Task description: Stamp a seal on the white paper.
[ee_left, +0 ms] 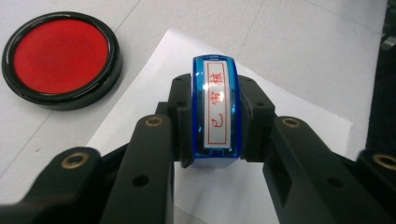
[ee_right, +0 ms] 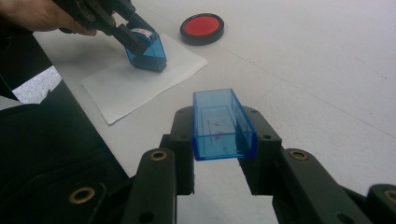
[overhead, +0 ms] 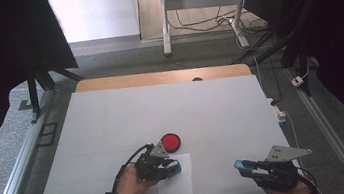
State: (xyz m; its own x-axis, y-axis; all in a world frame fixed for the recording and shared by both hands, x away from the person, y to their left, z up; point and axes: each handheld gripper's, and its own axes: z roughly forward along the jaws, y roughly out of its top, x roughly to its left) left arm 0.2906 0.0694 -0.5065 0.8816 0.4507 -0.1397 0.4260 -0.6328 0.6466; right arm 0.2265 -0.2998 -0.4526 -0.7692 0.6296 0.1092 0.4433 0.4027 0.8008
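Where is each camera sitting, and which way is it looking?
High view: fixed above the person's side, looking forward and down on the table; forearms and hands enter from the bottom.
Left gripper view: rides the left gripper, looking along its black jaws, shut on the blue stamp over the white paper.
Right gripper view: rides the right gripper, looking along its jaws, shut on the blue stamp cap; the person's left hand shows farther off.
Shared: all three show the red ink pad.
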